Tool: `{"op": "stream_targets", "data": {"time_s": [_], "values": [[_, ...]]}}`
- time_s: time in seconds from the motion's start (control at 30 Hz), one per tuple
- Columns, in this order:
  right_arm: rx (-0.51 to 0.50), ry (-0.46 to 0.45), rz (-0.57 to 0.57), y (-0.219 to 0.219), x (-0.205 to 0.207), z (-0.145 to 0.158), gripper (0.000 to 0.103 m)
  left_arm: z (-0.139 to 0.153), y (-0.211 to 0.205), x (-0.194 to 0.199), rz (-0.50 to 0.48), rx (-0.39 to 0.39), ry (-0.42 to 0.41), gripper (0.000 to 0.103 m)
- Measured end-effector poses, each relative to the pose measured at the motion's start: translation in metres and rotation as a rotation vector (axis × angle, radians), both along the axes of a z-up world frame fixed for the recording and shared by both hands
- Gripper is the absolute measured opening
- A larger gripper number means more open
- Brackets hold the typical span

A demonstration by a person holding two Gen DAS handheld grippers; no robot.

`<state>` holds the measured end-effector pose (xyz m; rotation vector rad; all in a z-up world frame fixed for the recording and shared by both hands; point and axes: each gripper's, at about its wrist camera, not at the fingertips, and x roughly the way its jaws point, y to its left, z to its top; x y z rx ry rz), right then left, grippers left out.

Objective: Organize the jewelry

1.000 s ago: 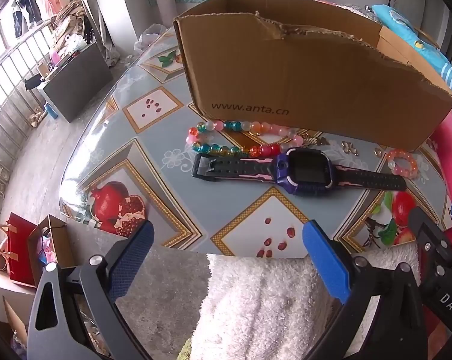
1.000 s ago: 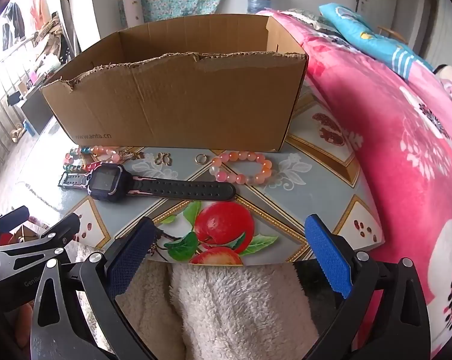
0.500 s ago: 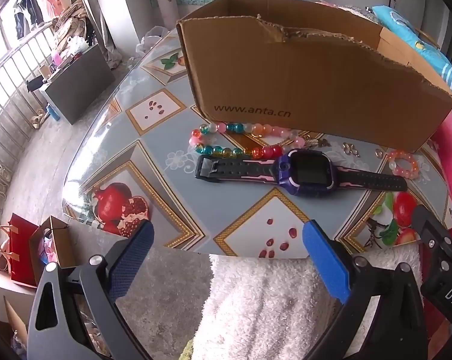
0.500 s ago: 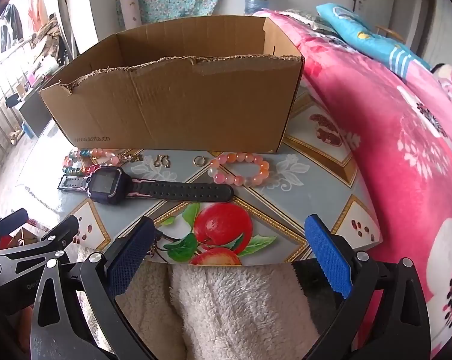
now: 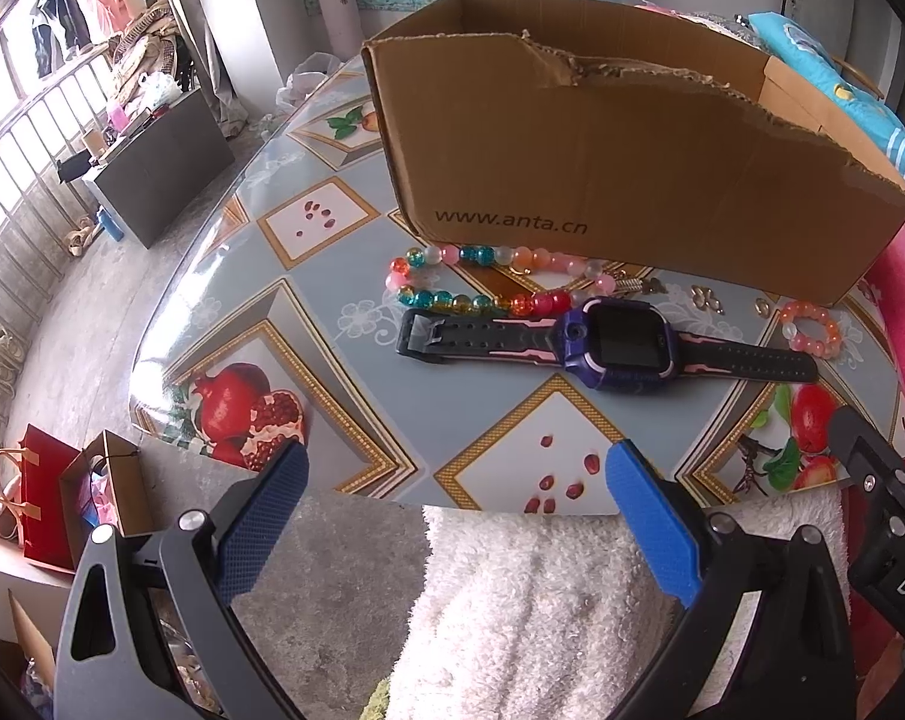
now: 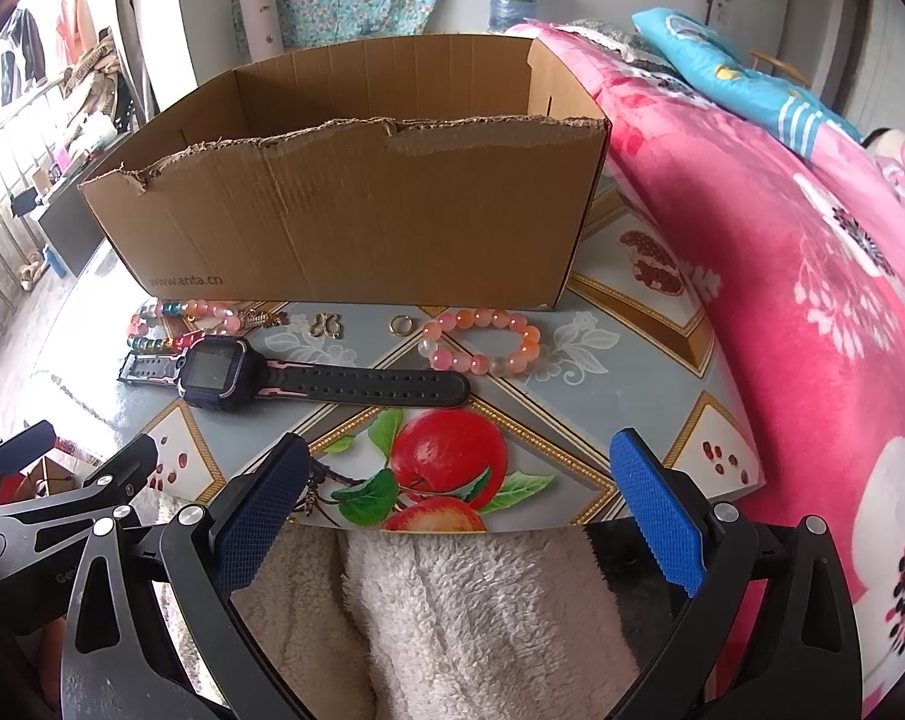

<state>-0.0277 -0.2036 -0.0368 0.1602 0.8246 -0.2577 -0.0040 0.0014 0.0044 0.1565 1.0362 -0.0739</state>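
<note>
Before cardboard box [image 6: 356, 210]: watch [image 6: 224, 373], pink bracelet [image 6: 481, 341] on table [image 5: 308, 324]; both grippers' fingers wide, empty.

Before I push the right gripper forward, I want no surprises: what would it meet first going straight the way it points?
Probably the table edge; above that, the right gripper, open, lines up with the watch strap, then the box. Depth is unclear.
</note>
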Motion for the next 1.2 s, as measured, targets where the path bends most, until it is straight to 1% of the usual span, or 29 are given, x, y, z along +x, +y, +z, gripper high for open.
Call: {"op": "stream_targets", "data": {"time_s": [1.2], "values": [[0.003,0.009,-0.004,-0.0026,0.0007,-0.0025,0.096,0.0011,0.0014,-0.0023,0.003,0.002,-0.002,0.097]]}}
